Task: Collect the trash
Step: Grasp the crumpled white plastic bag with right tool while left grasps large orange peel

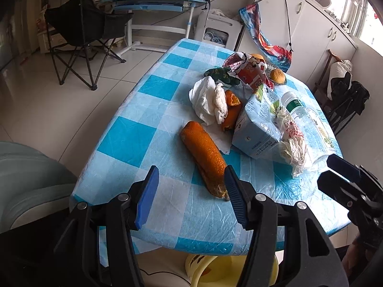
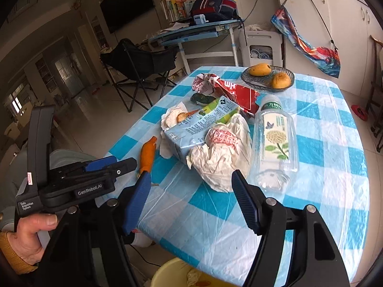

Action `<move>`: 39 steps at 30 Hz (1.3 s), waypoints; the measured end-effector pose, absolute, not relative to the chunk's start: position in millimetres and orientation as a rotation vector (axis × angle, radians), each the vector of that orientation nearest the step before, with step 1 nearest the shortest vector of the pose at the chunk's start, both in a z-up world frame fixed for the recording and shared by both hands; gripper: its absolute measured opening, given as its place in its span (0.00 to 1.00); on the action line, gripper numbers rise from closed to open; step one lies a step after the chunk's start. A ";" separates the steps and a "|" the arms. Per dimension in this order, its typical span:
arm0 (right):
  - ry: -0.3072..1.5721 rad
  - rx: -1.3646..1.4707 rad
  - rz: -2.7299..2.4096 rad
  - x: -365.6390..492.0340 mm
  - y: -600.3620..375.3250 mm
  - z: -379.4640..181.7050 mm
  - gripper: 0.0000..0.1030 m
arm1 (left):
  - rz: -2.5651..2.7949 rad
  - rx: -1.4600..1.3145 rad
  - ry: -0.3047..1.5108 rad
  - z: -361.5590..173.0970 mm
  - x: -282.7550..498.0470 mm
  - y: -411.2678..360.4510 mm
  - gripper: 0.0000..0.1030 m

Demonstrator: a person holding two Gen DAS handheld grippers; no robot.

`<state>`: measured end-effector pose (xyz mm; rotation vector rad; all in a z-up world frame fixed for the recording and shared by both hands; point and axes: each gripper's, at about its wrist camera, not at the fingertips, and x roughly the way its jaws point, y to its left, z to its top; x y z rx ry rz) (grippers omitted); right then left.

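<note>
A long orange peel (image 1: 203, 155) lies on the blue-checked table (image 1: 134, 134). Its near end sits between the fingers of my open left gripper (image 1: 191, 191), close to the right pad and not pinched. Behind it are white tissues (image 1: 208, 100), smaller peel pieces (image 1: 231, 110), a pale blue carton (image 1: 256, 131), a crumpled white plastic bag (image 2: 222, 157), a clear bottle (image 2: 275, 141) on its side and a red wrapper (image 2: 237, 93). My right gripper (image 2: 191, 191) hangs open over the tablecloth just in front of the bag, holding nothing.
A yellow bin (image 2: 172, 275) stands under the table's near edge. A glass bowl (image 2: 249, 80) with two mangoes sits at the far side. A dark green wrapper (image 2: 202, 99) lies by the red one. A black folding chair (image 1: 83, 31) and a desk stand beyond.
</note>
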<state>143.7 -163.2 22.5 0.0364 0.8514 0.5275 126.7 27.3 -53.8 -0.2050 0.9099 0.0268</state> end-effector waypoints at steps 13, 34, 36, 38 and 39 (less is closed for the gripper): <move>0.886 -0.117 0.497 169.5 -151.6 -3.5 0.67 | 0.058 -0.180 0.905 -63.3 148.6 22.3 0.60; 0.887 0.069 0.545 181.5 -173.5 -2.1 0.36 | -0.080 -0.257 0.879 -69.0 155.3 33.7 0.14; 0.884 0.106 0.548 178.8 -177.8 0.2 0.35 | -0.093 -0.279 0.871 -67.9 152.3 37.3 0.05; 0.884 0.144 0.555 175.1 -181.8 2.6 0.35 | -0.100 -0.289 0.865 -66.4 148.9 40.2 0.00; 0.882 0.157 0.557 172.4 -183.4 4.1 0.35 | -0.098 -0.287 0.865 -66.2 147.1 41.3 0.00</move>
